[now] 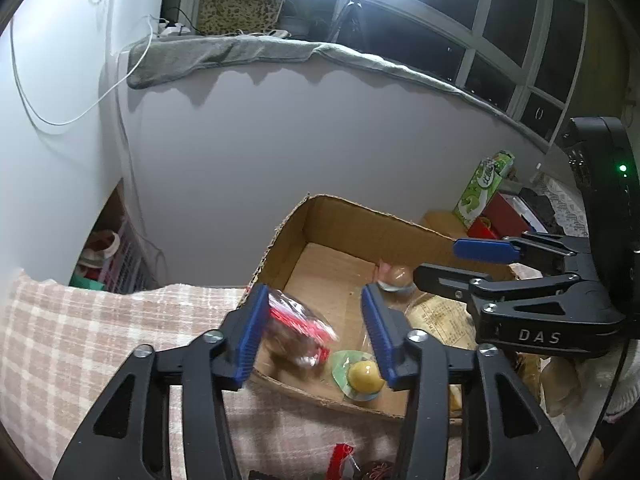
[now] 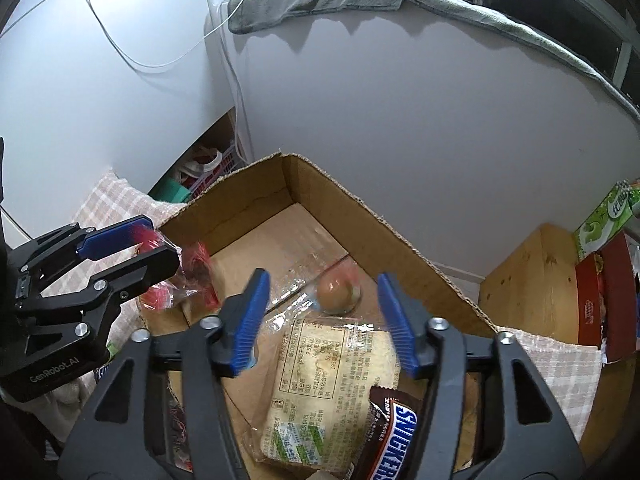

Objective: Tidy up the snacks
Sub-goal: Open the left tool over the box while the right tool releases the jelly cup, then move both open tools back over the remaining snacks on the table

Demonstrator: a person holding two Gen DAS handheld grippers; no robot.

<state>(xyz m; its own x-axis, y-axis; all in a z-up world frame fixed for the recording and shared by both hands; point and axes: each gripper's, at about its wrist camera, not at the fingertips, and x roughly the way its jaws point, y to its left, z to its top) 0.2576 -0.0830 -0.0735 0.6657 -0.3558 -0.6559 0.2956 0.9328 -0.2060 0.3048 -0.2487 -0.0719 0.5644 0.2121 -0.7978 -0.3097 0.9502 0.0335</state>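
An open cardboard box sits on the checked cloth. My left gripper hangs over its near-left corner, jaws apart. A blurred red-and-clear snack packet is between them, touching only the left pad. My right gripper stands open above the box, with nothing pressed between its pads. Under it lie a wrapped bread slice and a Snickers bar over the bread's corner. Also in the box are a brown ball snack and a yellow one.
A pale wall stands right behind the box. To the right are a wooden crate, a red box and a green carton. A pink basket sits low at the left. More snacks lie on the checked cloth.
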